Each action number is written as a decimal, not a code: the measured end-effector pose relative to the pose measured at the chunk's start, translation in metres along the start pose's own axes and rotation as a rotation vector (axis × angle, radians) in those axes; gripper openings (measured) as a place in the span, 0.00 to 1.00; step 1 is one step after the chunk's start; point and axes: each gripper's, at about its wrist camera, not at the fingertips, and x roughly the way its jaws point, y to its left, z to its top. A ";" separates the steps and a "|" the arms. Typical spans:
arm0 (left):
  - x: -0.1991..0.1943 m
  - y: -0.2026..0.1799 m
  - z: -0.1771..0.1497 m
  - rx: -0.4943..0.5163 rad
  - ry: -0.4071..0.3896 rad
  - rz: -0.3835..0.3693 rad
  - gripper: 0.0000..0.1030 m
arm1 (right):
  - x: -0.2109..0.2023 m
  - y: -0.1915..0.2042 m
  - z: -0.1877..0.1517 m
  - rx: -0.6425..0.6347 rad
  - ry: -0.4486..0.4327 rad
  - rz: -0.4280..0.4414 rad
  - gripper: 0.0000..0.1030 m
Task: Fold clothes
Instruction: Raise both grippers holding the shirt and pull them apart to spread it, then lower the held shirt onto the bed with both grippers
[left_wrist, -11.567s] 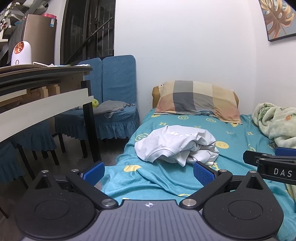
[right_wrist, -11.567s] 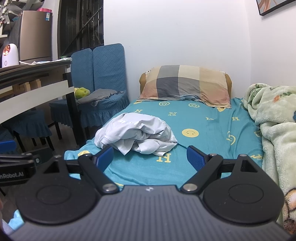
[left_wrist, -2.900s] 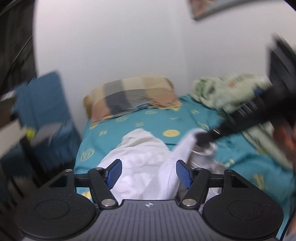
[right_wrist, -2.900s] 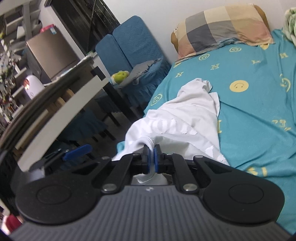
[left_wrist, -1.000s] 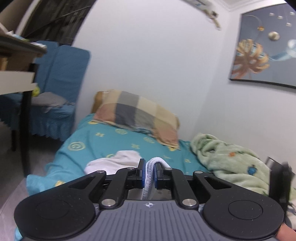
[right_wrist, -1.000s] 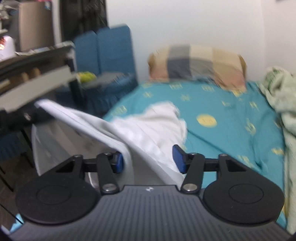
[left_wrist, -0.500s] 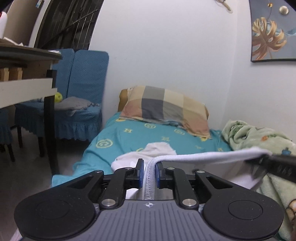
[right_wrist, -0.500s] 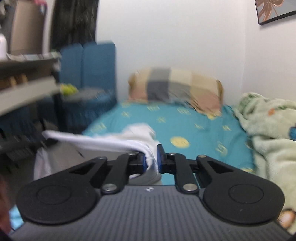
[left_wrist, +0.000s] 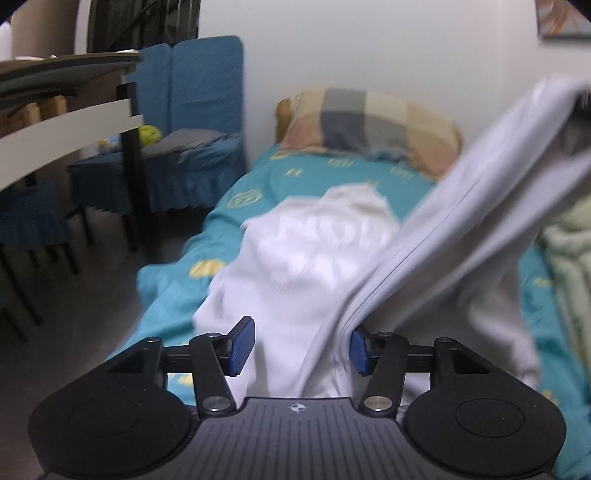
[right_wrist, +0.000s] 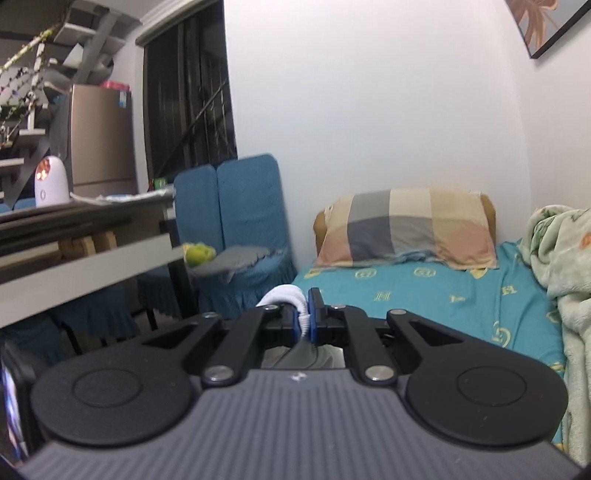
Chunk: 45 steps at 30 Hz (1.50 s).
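A white garment (left_wrist: 306, 258) lies partly on the teal bed sheet (left_wrist: 251, 192), with one edge (left_wrist: 461, 206) stretched up to the upper right of the left wrist view. My left gripper (left_wrist: 301, 350) is open, its blue pads apart, and the cloth hangs between them against the right pad (left_wrist: 358, 350). My right gripper (right_wrist: 303, 314) is shut on a white hem of the garment (right_wrist: 284, 295), held high above the bed. Most of the garment is hidden below the right gripper in its own view.
A plaid pillow (right_wrist: 406, 229) lies at the head of the bed. A green blanket (right_wrist: 565, 266) is heaped on the right side. Blue-covered chairs (right_wrist: 236, 229) and a table (right_wrist: 88, 229) stand left of the bed.
My left gripper has opened and let go of the hem. My right gripper has stayed shut on the cloth and lifted it up, so the garment now slopes up to the right.
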 end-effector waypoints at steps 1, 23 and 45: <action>-0.001 -0.004 -0.004 0.007 0.015 0.042 0.54 | -0.003 -0.002 0.001 0.002 -0.014 -0.012 0.08; -0.154 0.031 0.064 -0.205 -0.492 0.077 0.08 | -0.022 -0.042 0.017 0.104 -0.008 -0.045 0.08; -0.509 0.055 0.223 -0.179 -0.960 -0.221 0.08 | -0.252 0.068 0.275 -0.102 -0.490 -0.057 0.08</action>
